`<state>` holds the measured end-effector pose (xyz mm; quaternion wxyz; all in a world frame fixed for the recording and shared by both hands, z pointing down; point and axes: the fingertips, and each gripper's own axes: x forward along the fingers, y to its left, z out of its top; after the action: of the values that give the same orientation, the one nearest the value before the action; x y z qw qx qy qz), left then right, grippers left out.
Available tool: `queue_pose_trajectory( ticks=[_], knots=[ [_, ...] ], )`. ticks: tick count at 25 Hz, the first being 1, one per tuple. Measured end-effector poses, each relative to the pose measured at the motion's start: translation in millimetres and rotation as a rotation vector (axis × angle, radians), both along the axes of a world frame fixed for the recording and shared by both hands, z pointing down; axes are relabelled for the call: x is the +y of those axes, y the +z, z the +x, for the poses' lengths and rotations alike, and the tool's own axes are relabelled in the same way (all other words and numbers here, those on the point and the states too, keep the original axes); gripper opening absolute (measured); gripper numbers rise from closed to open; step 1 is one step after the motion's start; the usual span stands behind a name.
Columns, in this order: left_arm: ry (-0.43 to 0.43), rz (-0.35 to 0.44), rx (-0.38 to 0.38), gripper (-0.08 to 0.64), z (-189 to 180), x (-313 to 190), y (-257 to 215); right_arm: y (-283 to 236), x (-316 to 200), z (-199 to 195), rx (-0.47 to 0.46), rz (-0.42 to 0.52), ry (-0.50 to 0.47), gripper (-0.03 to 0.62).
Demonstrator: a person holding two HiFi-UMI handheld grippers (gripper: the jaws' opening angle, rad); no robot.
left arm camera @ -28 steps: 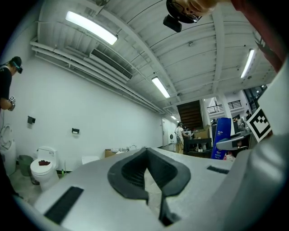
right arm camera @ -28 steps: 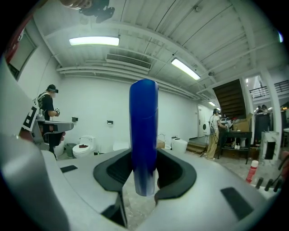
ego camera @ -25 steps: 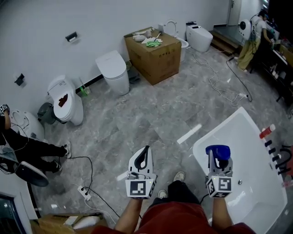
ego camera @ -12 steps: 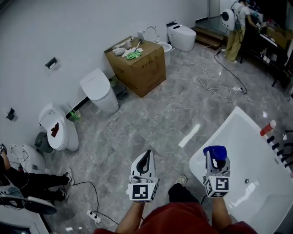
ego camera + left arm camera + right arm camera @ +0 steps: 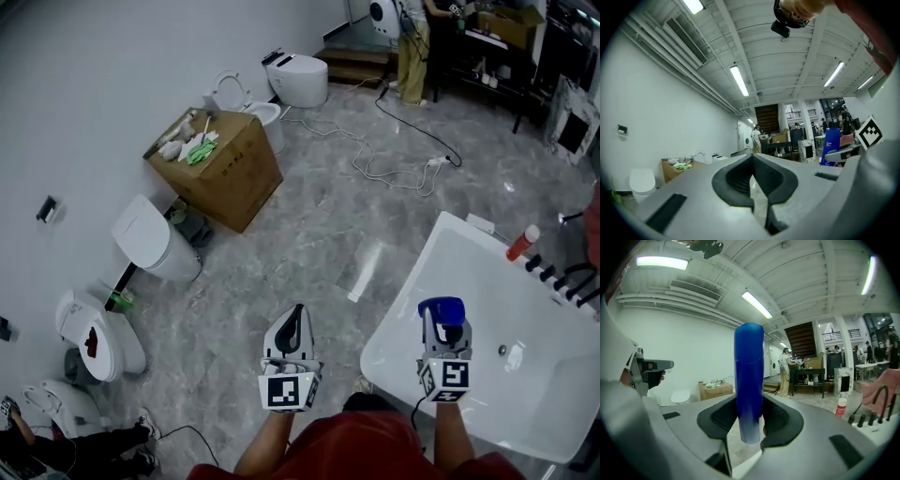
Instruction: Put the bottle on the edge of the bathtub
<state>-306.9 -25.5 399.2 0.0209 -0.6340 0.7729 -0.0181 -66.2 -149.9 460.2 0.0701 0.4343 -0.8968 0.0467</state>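
**Blue bottle clamped upright in the right gripper, above the bathtub**

The right gripper [image 5: 442, 323] is closed on the blue bottle [image 5: 442, 311]. In the right gripper view, the two dark pads [image 5: 723, 420] press on the lower part of the bottle [image 5: 749, 380] from either side. The right gripper [image 5: 749, 430] grips it near the base, so the bottle stands upright between the jaws. Most of its length rises above them, and its pale lower end shows just below the pads.

From the head view, the bottle sits over the white bathtub [image 5: 380, 345], inside the basin's near left end and close to the rim. It is carried in the air and is not resting on the edge.

The left gripper [image 5: 294, 319] is to the left of the tub, over the grey marble floor [image 5: 309, 234] and well apart from the bottle. In the left gripper view, the left gripper [image 5: 752, 160] has its jaws together with nothing between them.

On the tub's far edge, a red-capped bottle [image 5: 522, 242] stands beside dark tap fittings [image 5: 553, 277].
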Motion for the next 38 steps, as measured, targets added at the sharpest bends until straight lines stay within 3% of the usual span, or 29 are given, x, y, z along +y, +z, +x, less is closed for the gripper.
queue_pose_trajectory(
  ticks=[13, 24, 32, 38],
  knots=[
    [0.28, 0.011, 0.021, 0.006, 63.3, -164.4, 2.1, 3.0, -94.1, 78.4, 0.016, -0.018, 0.247, 0.15],
    [0.492, -0.004, 0.023, 0.006, 94.0, -321.4, 36.7, 43.0, -193.0, 96.1, 0.05, -0.056, 0.418, 0.149],
    [0.583, -0.078, 0.03, 0.006, 115.7, -423.4, 111.2, 119.5, -267.4, 101.6, 0.091, -0.16, 0.481, 0.149],
    [0.622, -0.169, 0.064, 0.005, 129.6, -480.4, 188.5, 188.6, -328.7, 99.4, 0.122, -0.233, 0.47, 0.15]
  ],
)
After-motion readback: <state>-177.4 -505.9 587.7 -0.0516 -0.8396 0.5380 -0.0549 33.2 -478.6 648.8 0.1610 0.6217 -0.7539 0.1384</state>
